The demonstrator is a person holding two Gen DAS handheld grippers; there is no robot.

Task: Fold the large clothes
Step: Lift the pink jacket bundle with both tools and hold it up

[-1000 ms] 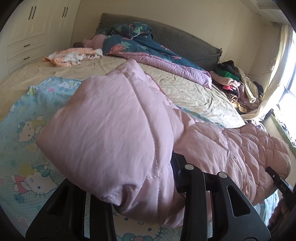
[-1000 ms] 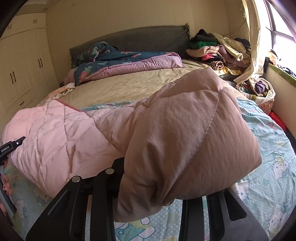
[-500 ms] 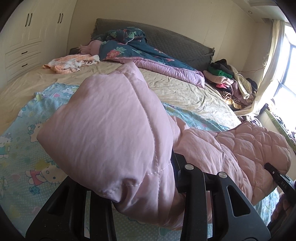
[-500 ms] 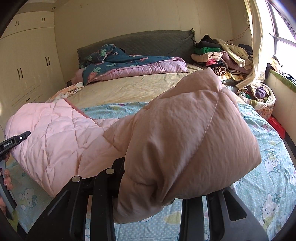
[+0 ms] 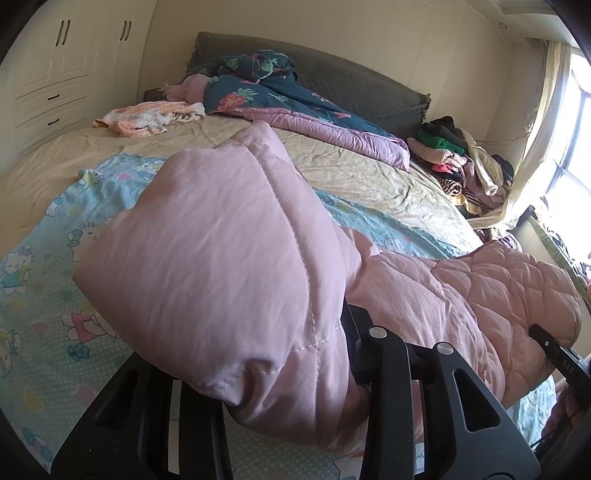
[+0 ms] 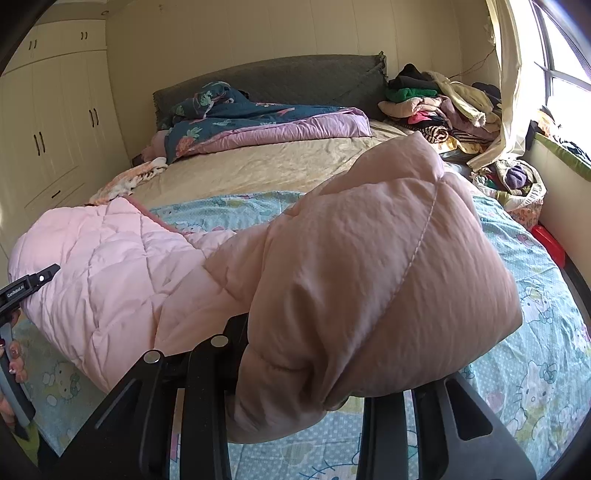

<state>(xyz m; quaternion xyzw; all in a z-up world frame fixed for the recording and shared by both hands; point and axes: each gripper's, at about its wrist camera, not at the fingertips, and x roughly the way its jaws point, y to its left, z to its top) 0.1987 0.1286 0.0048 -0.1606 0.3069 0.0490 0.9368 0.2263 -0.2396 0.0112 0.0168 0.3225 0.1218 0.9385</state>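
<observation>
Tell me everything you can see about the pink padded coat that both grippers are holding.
The pink padded coat looks soft, puffy and slightly shiny, with diamond quilting on its middle part and plain stitched panels at both ends. The left gripper and the right gripper are each shut on one bunched end, so the ends bulge over the jaws. The coat stretches between them above the blue cartoon-print sheet; whether its middle rests on the sheet I cannot tell.

Bedroom, cream walls point(image 6: 258, 33), cream wardrobe doors and drawers point(image 5: 55, 74) far left of the gripper. Ahead, wide bed point(image 6: 280, 166) with beige sheet, grey headboard point(image 6: 295, 79), crumpled blue floral quilt point(image 5: 273, 85). Bright window point(image 6: 565, 59) and pale curtain point(image 6: 509, 92) at right, daylight coming in.
</observation>
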